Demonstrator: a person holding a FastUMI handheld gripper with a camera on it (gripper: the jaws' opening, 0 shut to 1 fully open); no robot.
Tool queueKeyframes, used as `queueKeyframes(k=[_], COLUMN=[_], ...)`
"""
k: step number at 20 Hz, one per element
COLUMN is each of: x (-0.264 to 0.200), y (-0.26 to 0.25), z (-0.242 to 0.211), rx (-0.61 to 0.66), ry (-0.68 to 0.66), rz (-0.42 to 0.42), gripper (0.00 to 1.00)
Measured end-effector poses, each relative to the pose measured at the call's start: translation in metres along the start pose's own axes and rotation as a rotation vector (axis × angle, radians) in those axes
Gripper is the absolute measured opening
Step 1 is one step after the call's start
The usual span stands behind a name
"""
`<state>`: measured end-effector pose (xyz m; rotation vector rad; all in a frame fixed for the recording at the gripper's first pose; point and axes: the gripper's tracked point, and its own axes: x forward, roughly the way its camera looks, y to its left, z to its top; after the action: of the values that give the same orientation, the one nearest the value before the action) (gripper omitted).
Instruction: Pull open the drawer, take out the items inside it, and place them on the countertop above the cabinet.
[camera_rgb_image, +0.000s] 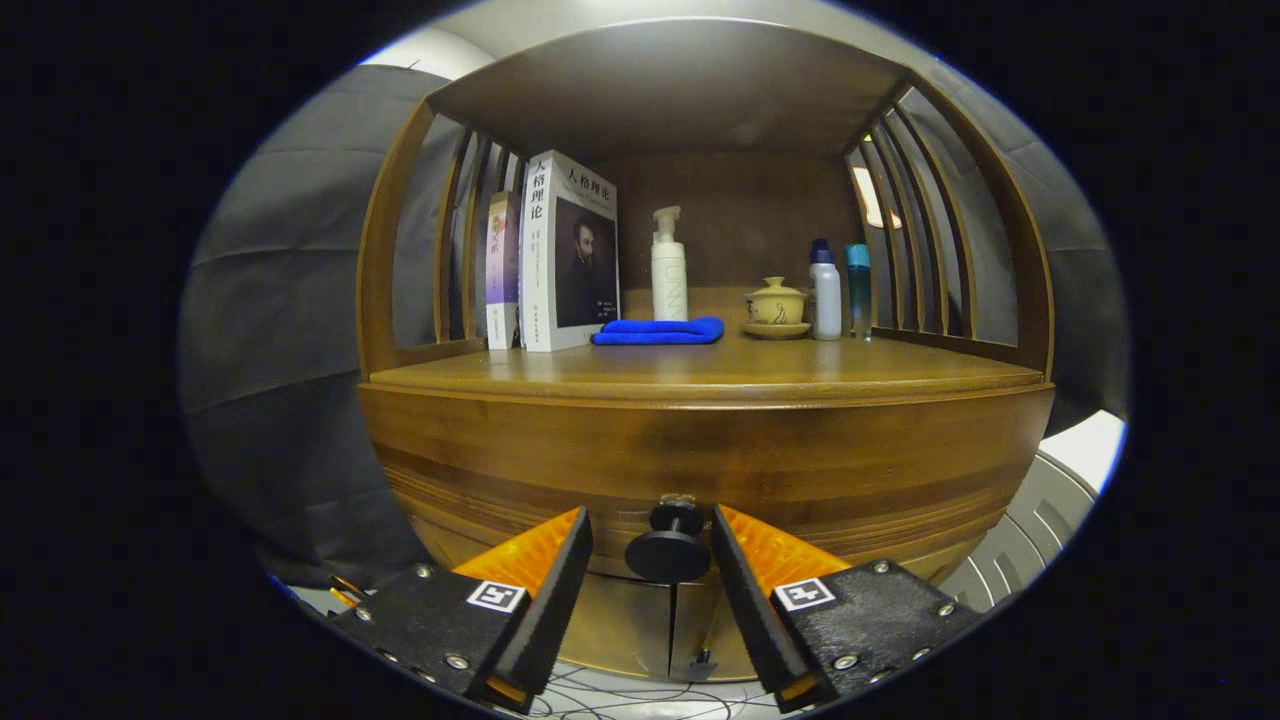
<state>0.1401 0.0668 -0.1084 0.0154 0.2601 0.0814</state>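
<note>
Gripper view | tool (652, 545) open, one finger on each side of the black knob (668, 548), not touching, ready to pinch it | drawer (700, 460) shut, knob on its front; bench (700, 375) above

Dim, warm light (bowed fisheye edges)

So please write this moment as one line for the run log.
phase: reaching drawer | hand-held gripper: open, fingers either side of round black drawer knob, not pressing | brown wooden drawer: closed
</note>
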Motion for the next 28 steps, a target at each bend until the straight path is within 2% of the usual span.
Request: queueKeyframes(k=[2, 3, 7, 11, 28], x=[0.002, 0.002, 0.001, 0.001, -0.059], y=[-0.006, -0.009, -0.009, -0.010, -0.002], z=[-0.001, -0.002, -0.002, -0.004, -0.014], rx=[-0.018, -0.016, -0.002, 0.018, -0.004], ry=[0.002, 0.007, 0.011, 0.035, 0.072], rz=[-0.027, -0.037, -0.052, -0.076, -0.131], gripper=[0.68, 0.59, 0.48, 0.42, 0.41])
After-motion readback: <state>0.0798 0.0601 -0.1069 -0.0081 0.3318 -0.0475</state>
